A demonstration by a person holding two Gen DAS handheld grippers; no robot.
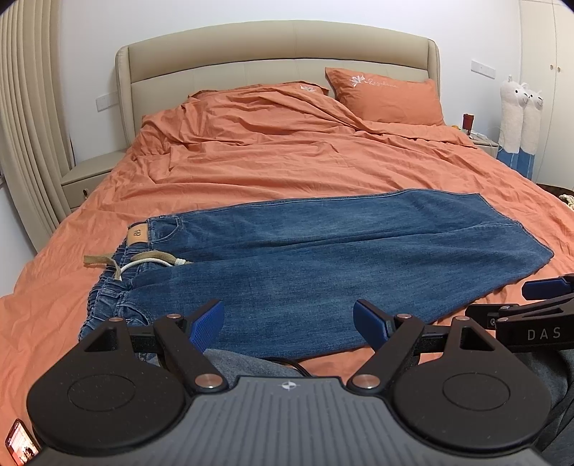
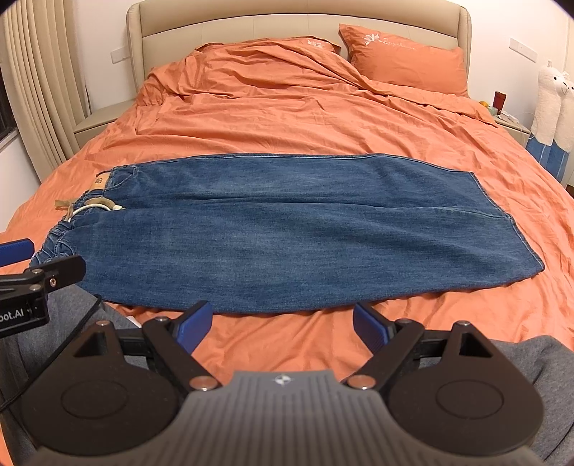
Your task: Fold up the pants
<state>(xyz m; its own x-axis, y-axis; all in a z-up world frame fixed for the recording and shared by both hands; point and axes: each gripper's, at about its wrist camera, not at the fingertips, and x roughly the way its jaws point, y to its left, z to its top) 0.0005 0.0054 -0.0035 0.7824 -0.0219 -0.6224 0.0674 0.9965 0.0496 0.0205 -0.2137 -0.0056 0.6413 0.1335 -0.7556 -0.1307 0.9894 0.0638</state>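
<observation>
Jeans (image 2: 272, 229) — blue denim, laid flat across the near part of the bed (image 2: 287, 118), waist to the left, leg hems to the right, both legs side by side and touching along their length. Waistband (image 1: 104, 297) elasticated and gathered, with a tan patch (image 1: 137, 234) at its far end and a beige drawstring (image 1: 107, 263) trailing left onto the orange cover. Left gripper (image 1: 288, 319) — low over the near edge of the jeans, jaws spread, nothing between the blue pads (image 1: 210, 319). Right gripper (image 2: 281, 324) — over bare cover just short of the jeans' near edge, jaws spread, empty; it also shows at the right edge of the left wrist view. Pillow (image 2: 409, 59) — orange, embroidered, propped against the beige headboard (image 2: 294, 16) at far right. Nightstand (image 1: 89, 172) at far left beside the curtains (image 1: 25, 118). Two white plush toys (image 1: 520, 114) standing at far right. Grey fabric (image 2: 531, 358) lies beneath the grippers at the near edge.
</observation>
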